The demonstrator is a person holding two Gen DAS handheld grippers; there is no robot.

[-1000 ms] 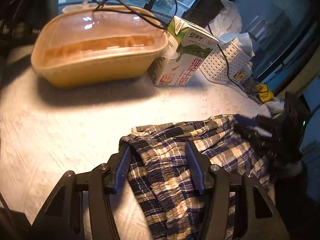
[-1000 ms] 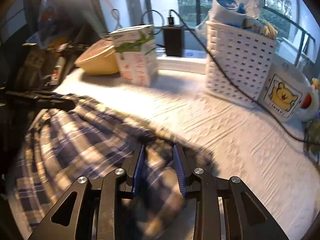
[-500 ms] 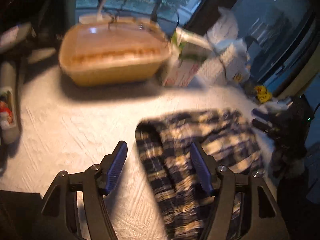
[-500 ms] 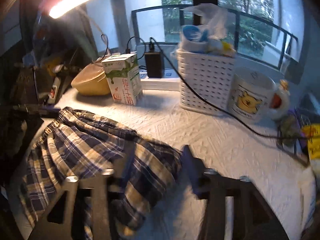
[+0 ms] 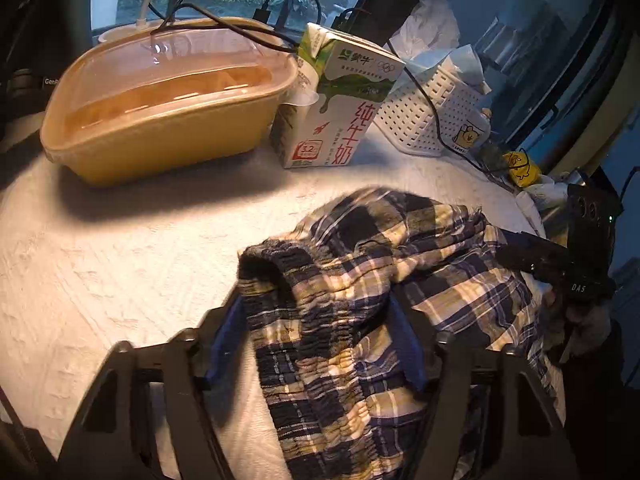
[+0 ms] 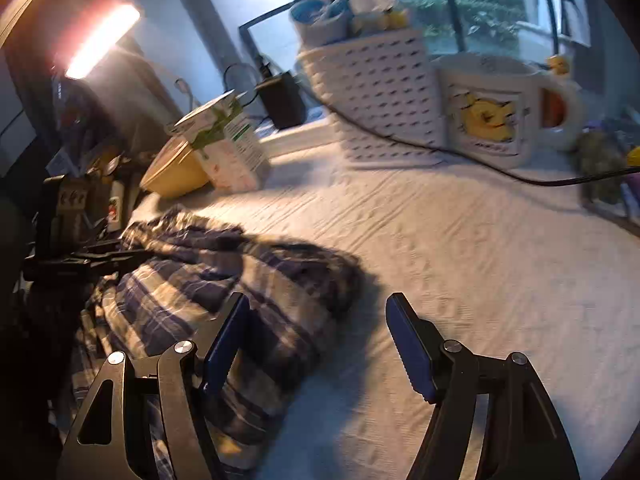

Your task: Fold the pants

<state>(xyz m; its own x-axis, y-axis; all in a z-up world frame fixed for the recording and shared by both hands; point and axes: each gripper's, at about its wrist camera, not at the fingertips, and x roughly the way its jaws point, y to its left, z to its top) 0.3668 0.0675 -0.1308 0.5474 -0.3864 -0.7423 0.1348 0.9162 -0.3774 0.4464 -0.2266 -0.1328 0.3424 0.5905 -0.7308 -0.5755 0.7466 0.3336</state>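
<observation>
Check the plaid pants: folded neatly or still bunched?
Bunched, not neatly folded. The plaid pants lie rumpled on the white tablecloth, with the elastic waistband humped up between the left gripper fingers.

The pants (image 5: pixel 360 300) lie bunched on the bench (image 5: pixel 120 260), between the left gripper's fingers (image 5: pixel 224 344). Behind them stand a lidded tub (image 5: pixel 160 120), a milk carton (image 5: pixel 336 120) just right of it, then a basket (image 5: pixel 420 120) and a mug (image 6: pixel 488 120) beside that.
</observation>
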